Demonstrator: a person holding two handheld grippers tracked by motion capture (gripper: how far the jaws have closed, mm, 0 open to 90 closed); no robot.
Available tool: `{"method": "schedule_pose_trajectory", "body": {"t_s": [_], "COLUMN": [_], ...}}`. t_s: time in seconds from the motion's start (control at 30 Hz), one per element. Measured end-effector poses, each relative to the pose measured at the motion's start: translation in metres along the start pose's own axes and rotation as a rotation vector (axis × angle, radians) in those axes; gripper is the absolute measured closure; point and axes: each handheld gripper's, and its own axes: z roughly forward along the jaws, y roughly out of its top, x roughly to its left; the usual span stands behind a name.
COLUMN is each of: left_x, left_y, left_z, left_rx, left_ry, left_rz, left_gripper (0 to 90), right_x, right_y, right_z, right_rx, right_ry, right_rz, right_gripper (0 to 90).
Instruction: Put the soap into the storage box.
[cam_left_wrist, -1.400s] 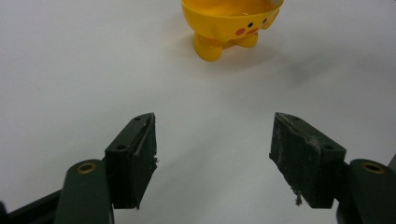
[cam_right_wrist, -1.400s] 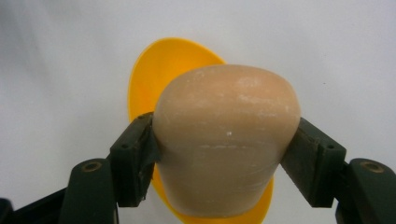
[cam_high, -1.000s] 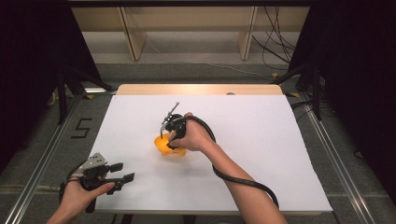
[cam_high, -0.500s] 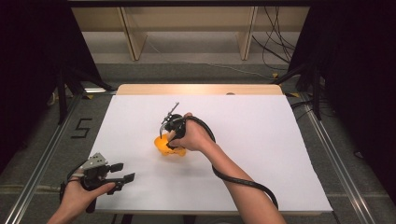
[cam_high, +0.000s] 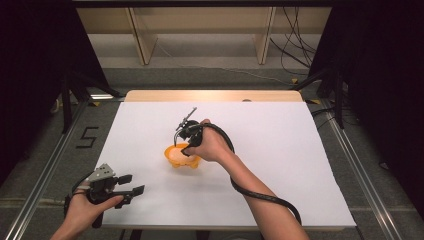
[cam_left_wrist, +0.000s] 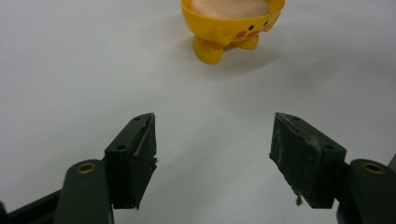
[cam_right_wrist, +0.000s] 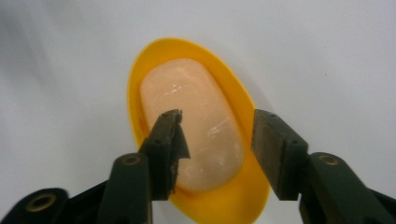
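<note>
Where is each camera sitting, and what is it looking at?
High view: sits above the person's side, looking forward and down on the white table; both forearms and the left gripper show.
Left gripper view: rides that gripper, looking level across the table at the yellow duck dish; its two jaws stand wide apart.
Right gripper view: rides the right gripper, looking down into the dish at the peach soap; its jaws have just been closing, around the soap.
Shared: all three show the dish and soap.
</note>
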Motion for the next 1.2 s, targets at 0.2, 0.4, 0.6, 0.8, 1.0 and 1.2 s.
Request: {"method": "schedule_pose_trajectory", "body": {"t_s": [0.2,0.4,0.6,0.8,1.0,1.2], "left_x": [0.000,-0.001,0.000,-0.001,-0.001,-0.001], "left_y": [0.000,0.000,0.000,-0.001,-0.001,-0.001], "left_z": [0.000,0.000,0.000,0.000,0.001,0.001], "left_rx": [-0.001,0.005,0.003,0.001,-0.001,0.000], "left_ry": [0.002,0.008,0.006,0.013,0.019,0.018], "left_rz": [-0.002,-0.002,0.003,-0.007,-0.004,-0.004], "left_gripper": [31.0,31.0,31.0,31.0,31.0,31.0], "right_x": [-0.002,-0.002,-0.003,-0.004,-0.010,-0.012], "right_y": [-0.010,-0.026,-0.047,-0.073,-0.096,-0.119], "right_z": [-0.015,-0.030,-0.043,-0.054,-0.062,-0.068], "right_rx": [-0.043,-0.050,-0.067,-0.069,-0.089,-0.102], "right_ry": [-0.023,-0.023,-0.035,-0.049,-0.059,-0.083], "right_rz": [0.008,0.019,0.040,0.084,0.101,0.142], "right_gripper": [69.6,69.8,68.6,66.5,65.2,64.5]}}
